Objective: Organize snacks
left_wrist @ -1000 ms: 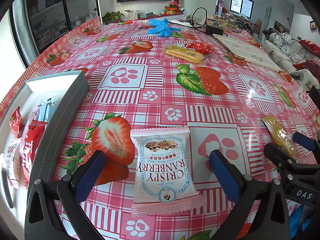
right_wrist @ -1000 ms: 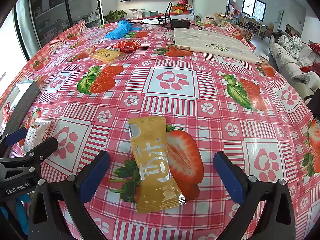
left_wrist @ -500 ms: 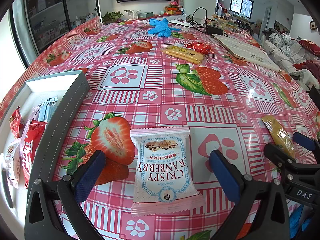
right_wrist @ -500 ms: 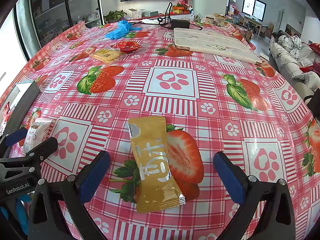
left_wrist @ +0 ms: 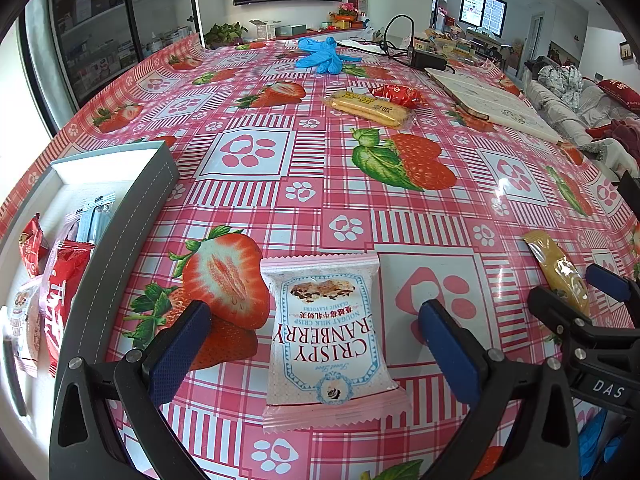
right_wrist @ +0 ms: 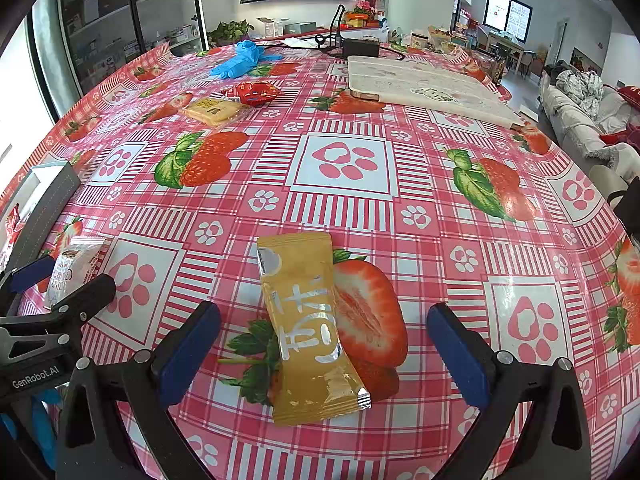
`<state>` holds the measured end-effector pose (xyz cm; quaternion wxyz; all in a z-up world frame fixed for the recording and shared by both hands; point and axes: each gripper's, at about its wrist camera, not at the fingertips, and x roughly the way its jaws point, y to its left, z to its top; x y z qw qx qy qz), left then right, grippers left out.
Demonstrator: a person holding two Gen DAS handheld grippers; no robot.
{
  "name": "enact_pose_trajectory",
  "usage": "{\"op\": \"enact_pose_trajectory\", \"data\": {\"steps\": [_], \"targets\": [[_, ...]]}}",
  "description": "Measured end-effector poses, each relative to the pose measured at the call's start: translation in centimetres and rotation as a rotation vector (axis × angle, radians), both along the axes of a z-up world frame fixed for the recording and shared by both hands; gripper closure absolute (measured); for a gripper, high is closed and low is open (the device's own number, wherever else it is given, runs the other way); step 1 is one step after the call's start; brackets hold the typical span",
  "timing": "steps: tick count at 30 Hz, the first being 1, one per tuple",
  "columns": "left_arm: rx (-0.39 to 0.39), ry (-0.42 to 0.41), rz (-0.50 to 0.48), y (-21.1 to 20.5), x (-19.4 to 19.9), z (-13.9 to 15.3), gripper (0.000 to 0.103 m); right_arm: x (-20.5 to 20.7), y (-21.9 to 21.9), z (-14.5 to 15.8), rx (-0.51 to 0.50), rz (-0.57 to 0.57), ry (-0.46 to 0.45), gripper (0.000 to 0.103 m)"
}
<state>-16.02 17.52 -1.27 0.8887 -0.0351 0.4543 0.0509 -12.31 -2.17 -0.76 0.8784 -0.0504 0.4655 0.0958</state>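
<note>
Both tongs gape wide; left tongs (left_wrist: 314, 344) straddle pink packet (left_wrist: 326, 344); right tongs (right_wrist: 322, 346) straddle yellow sachet (right_wrist: 308, 328).

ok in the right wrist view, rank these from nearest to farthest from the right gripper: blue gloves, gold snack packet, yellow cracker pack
1. gold snack packet, between the open fingers
2. yellow cracker pack, far left
3. blue gloves, at the far table edge, left of centre

Hidden / cut-off bits

Gray box (left_wrist: 120, 232) runs off left edge in left wrist view; its packets (left_wrist: 60, 300) only partly seen behind near wall. Right wrist view: pink snack packet (right_wrist: 70, 268) mostly blocked by left gripper (right_wrist: 60, 280); far shelf items too small to ID.
</note>
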Motion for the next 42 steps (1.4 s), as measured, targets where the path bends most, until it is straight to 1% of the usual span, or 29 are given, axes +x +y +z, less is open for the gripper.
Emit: {"op": "enact_pose_trajectory", "data": {"steps": [15, 22, 24, 26, 29, 30, 31, 32, 33, 34, 35, 36, 37, 39, 42], "targets": [[0.001, 0.0, 0.0, 0.0, 0.0, 0.0, 0.0, 0.0, 0.0, 0.0, -0.001, 0.0, 0.001, 0.0], [0.001, 0.0, 0.001, 0.0, 0.0, 0.0, 0.0, 0.2, 0.1, 0.0, -0.009, 0.011, 0.019, 0.0], [0.0, 0.004, -0.001, 0.0, 0.0, 0.0, 0.0, 0.6, 0.3, 0.1, -0.017, 0.016, 0.052, 0.0], [0.002, 0.02, -0.01, -0.1, 0.3, 0.0, 0.0, 1.4, 0.4, 0.2, -0.03, 0.02, 0.109, 0.0], [-0.009, 0.094, -0.054, -0.3, 0.6, 0.2, 0.001, 2.0, 0.6, 0.2, -0.047, 0.033, 0.178, 0.001], [-0.009, 0.111, -0.069, -0.5, 0.5, 0.4, 0.005, 2.0, 0.7, 0.3, -0.05, 0.042, 0.19, 0.003], [-0.01, 0.118, -0.081, -0.7, 0.4, 0.5, 0.01, 1.9, 0.7, 0.4, -0.053, 0.049, 0.194, 0.007], [-0.009, 0.126, -0.092, -0.8, 0.4, 0.7, 0.013, 1.8, 0.8, 0.5, -0.054, 0.058, 0.199, 0.012], [-0.011, 0.132, -0.104, -1.0, 0.3, 0.8, 0.02, 1.8, 0.9, 0.6, -0.056, 0.066, 0.204, 0.015], [-0.011, 0.131, -0.116, -1.2, 0.3, 1.1, 0.035, 1.8, 1.1, 0.8, -0.059, 0.074, 0.207, 0.026], [-0.005, 0.127, -0.133, -1.5, 0.3, 1.3, 0.043, 1.7, 1.2, 1.1, -0.058, 0.078, 0.206, 0.045], [-0.01, 0.129, -0.151, -1.7, 0.3, 1.5, 0.059, 1.7, 1.4, 1.3, -0.059, 0.083, 0.206, 0.056], [-0.011, 0.134, -0.16, -1.9, 0.4, 1.6, 0.06, 1.7, 1.5, 1.5, -0.061, 0.085, 0.209, 0.076], [-0.027, 0.141, -0.164, -1.7, 0.2, 1.7, 0.061, 1.7, 1.6, 1.5, -0.056, 0.084, 0.217, 0.077], [-0.093, 0.146, -0.159, -0.9, -0.3, 1.9, 0.061, 1.2, 1.1, 1.6, -0.013, 0.081, 0.225, 0.077]]}}
